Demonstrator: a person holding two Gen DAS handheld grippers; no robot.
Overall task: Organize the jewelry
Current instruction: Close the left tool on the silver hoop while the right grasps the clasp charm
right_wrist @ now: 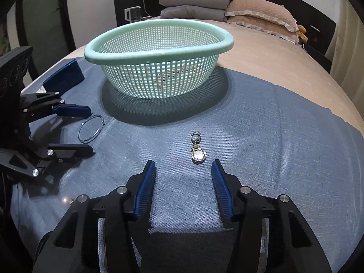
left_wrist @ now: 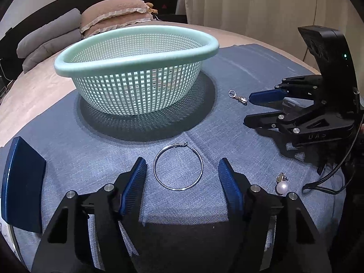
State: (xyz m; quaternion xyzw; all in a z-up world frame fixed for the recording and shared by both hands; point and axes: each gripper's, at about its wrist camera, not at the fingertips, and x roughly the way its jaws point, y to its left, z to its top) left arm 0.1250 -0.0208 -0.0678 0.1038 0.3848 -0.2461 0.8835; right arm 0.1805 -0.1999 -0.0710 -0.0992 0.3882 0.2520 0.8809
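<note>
A blue woven cloth [left_wrist: 95, 150] is spread over the bed, presumably so small pieces show up. At its far side a pale green plastic mesh basket [left_wrist: 136, 77] is set, likely to receive the jewelry. The left tool [left_wrist: 182, 170] is held wide open, empty, around a thin silver hoop earring [left_wrist: 178, 167]. The right tool [right_wrist: 183, 173], equally open and empty, is aimed at a silver pendant charm [right_wrist: 197, 151]. A pearl earring [left_wrist: 281, 185] lies near right.
</note>
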